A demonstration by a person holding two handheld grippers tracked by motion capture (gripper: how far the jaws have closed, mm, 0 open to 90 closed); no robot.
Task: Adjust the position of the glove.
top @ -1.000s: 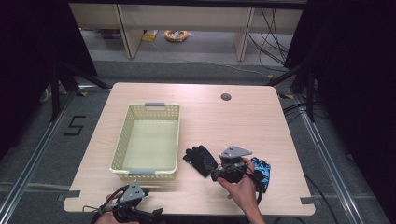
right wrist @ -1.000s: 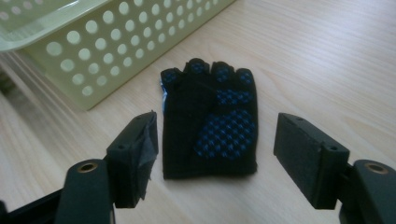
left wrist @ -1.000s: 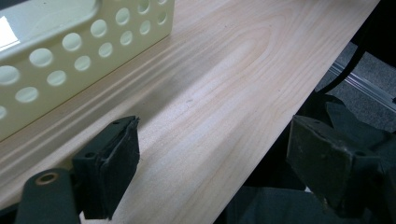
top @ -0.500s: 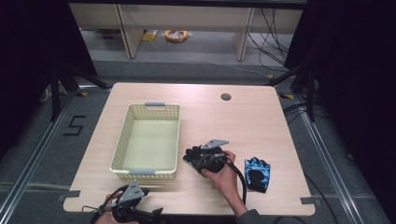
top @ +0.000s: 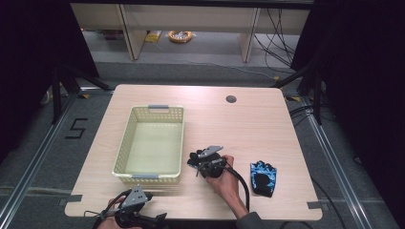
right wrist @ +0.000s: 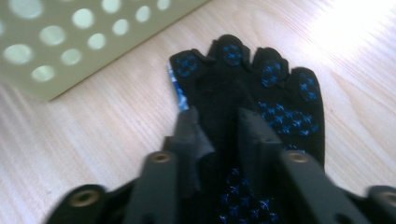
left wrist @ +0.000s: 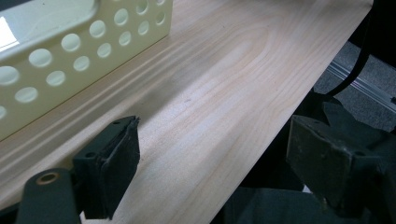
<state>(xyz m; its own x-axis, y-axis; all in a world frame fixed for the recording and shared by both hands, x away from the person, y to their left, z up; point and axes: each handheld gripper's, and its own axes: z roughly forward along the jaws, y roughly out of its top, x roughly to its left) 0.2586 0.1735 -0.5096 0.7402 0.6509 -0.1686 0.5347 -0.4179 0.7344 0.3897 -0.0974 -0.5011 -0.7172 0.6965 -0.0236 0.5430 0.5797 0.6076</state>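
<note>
The right gripper [right wrist: 215, 128] had just been closing, its jaws pinching a fold of the black glove [right wrist: 261, 93] lying on the table [top: 258, 119] beside the basket [top: 125, 157]. The left gripper [left wrist: 210, 158] rested at the table's near edge, jaws apart.

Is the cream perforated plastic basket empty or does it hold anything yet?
Empty: the cream perforated plastic basket shows a bare floor in the high view.

R hand-held gripper [top: 203, 163] mid-tabletop, jaws just closing, pinching fabric; L hand-held gripper [top: 131, 206] at tabletop [top: 258, 119] near edge, jaws wide apart.
</note>
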